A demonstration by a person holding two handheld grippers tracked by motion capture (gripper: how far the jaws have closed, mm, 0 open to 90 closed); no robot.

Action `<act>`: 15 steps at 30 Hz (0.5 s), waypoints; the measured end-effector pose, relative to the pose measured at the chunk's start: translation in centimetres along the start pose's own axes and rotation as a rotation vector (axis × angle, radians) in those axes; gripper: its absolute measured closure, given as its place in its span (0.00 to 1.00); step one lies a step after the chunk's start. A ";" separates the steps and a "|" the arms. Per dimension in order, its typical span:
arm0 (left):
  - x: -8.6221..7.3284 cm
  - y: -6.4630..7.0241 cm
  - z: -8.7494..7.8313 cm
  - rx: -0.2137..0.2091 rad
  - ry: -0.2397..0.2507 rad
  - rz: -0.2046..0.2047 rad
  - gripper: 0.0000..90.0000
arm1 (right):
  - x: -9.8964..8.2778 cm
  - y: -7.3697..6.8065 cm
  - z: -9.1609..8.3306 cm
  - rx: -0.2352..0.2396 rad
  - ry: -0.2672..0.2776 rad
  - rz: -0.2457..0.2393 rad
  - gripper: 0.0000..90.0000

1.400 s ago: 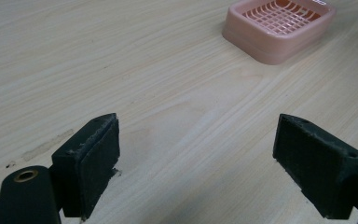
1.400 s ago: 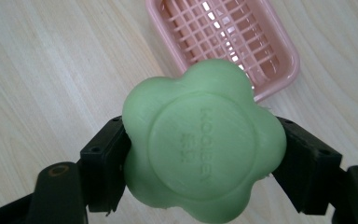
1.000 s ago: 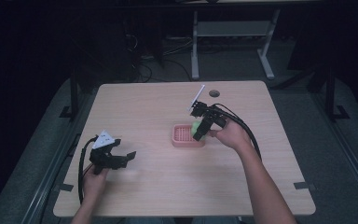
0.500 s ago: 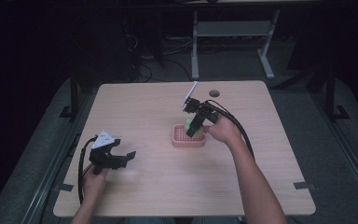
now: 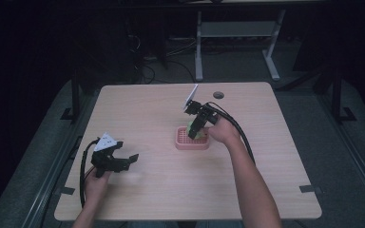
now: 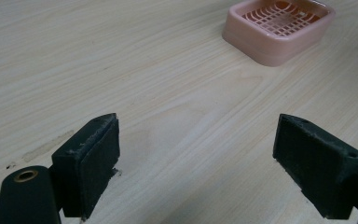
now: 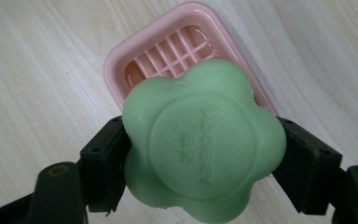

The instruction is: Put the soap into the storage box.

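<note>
A green flower-shaped soap [image 7: 200, 140] sits clamped between the jaws of my right gripper [image 7: 200, 163], held just above a pink slatted soap dish [image 7: 165, 51]. From the high view, the right gripper [image 5: 196, 130] hangs over the dish [image 5: 185, 141] at mid-table, with a bit of the green soap [image 5: 200, 135] showing. My left gripper [image 5: 123, 163] rests near the table's front left, open and holding nothing. Its black jaws stand wide apart over bare wood in the left gripper view, where the left gripper [image 6: 205, 163] faces the pink dish [image 6: 279, 25] at the upper right.
The wooden table [image 5: 147, 109] has a round cable hole [image 5: 218, 95] near its far edge. Black cables trail from both grippers. Beyond the table, a white frame [image 5: 237, 33] stands on the dark floor.
My right gripper has carried the green soap leftward and down over the pink dish. The left gripper has stayed put.
</note>
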State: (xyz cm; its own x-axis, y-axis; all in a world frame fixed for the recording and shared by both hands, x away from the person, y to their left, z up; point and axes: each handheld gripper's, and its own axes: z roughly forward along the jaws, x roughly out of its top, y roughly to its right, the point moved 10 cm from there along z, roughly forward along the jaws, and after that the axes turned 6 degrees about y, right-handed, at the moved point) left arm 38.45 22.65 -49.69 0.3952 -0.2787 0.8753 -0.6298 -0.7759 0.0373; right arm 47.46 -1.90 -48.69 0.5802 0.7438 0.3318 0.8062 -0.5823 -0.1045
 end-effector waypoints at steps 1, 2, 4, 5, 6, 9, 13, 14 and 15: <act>0.0 0.0 0.0 -0.001 0.000 0.001 0.16 | 0.0 0.0 0.1 0.002 -0.004 0.005 0.29; 0.0 0.1 0.0 -0.002 0.003 -0.002 0.16 | 0.1 0.0 0.5 0.003 -0.007 0.001 0.29; 0.0 0.0 0.0 0.000 0.001 0.007 0.16 | 0.2 0.0 0.6 0.005 -0.014 0.001 0.28; 0.0 0.0 0.0 0.000 0.004 0.004 0.16 | 0.2 0.1 0.8 0.001 -0.012 -0.002 0.29; 0.0 -0.1 0.0 -0.001 0.002 0.003 0.16 | 0.3 0.0 0.9 0.002 -0.015 -0.003 0.28; 0.0 -0.1 0.0 0.000 0.002 -0.001 0.16 | 0.6 -0.1 1.3 0.004 -0.015 -0.009 0.28; 0.1 0.0 0.0 0.000 0.005 -0.004 0.16 | 0.6 -0.1 1.7 -0.005 -0.031 -0.012 0.28; 0.0 -0.1 -0.1 0.001 0.003 -0.001 0.16 | 0.6 -0.1 1.8 -0.005 -0.034 -0.012 0.28; 0.0 -0.1 -0.1 0.001 0.003 -0.002 0.16 | 0.6 0.0 1.9 -0.009 -0.034 -0.012 0.28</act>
State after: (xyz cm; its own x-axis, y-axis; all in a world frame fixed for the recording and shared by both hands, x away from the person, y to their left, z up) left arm 38.46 22.72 -49.62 0.3945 -0.2758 0.8765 -0.6282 -0.7771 0.0382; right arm 48.00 -0.87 -50.25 0.5743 0.7615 0.3005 0.8121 -0.5763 -0.0919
